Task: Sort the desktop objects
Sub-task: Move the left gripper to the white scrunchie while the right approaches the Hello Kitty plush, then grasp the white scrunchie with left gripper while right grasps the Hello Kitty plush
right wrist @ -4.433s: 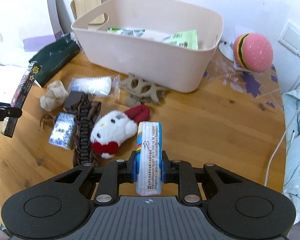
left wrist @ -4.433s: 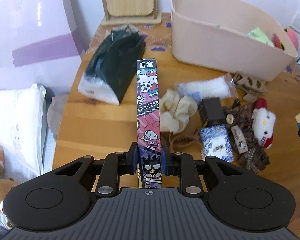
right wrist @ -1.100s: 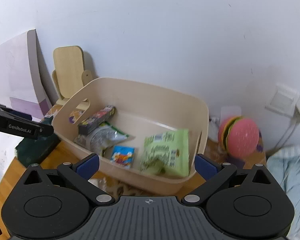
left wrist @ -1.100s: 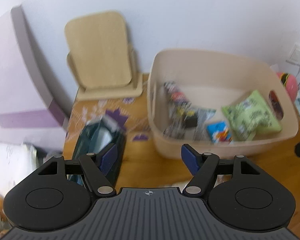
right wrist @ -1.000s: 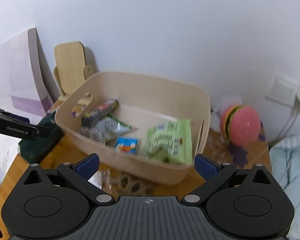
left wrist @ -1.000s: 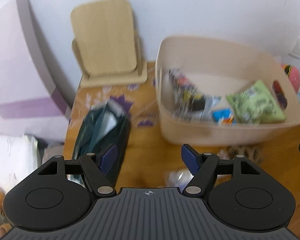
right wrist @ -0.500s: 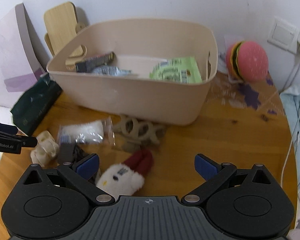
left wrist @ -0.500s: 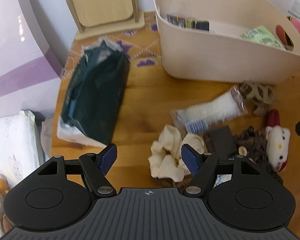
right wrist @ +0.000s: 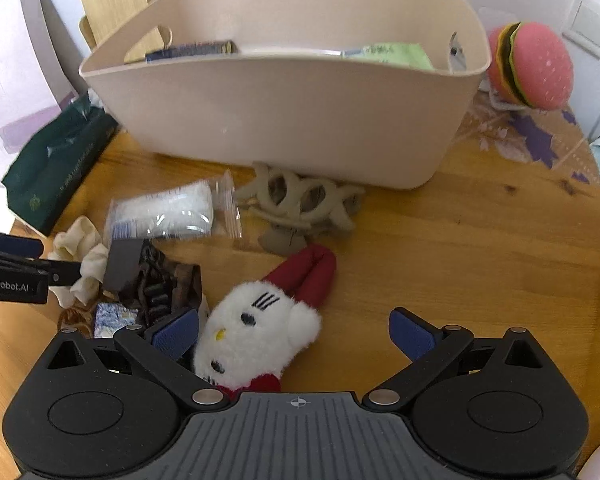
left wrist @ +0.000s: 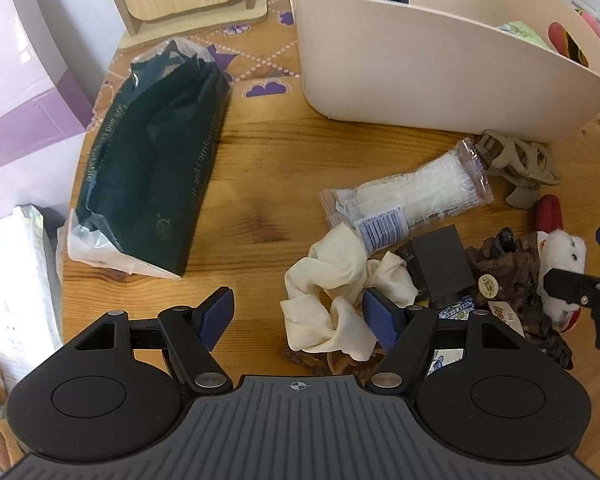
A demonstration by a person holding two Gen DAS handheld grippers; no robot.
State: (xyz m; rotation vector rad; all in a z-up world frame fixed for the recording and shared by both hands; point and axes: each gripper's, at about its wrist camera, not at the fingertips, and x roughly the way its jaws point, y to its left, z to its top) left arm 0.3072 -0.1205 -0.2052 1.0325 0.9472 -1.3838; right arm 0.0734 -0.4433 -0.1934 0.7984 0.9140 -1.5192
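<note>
Left hand-held gripper (left wrist: 298, 314): jaws spread wide, nothing pinched. It hangs over the bench, with the cream scrunchie partly between its blue pads.
Green bag (left wrist: 156, 156): lies flat on the left part of the wooden bench (left wrist: 260, 168).
Cream scrunchie (left wrist: 332, 292): sits on the bench, touching the black box (left wrist: 440, 264).
Clear packet (left wrist: 412, 196): full of white sticks, lies just behind the scrunchie.
Beige hair claw (right wrist: 300, 208): rests by the front wall of the tub.
Beige tub (right wrist: 300, 120): stands at the back of the bench, with a green packet (right wrist: 392, 54) and a dark box inside.
White cat plush (right wrist: 260, 336): lies on the bench, red ears pointing away.
Right hand-held gripper (right wrist: 294, 332): jaws spread wide, holding nothing. The plush lies between them, close to the left pad.
Burger toy (right wrist: 532, 66): sits to the right of the tub.
</note>
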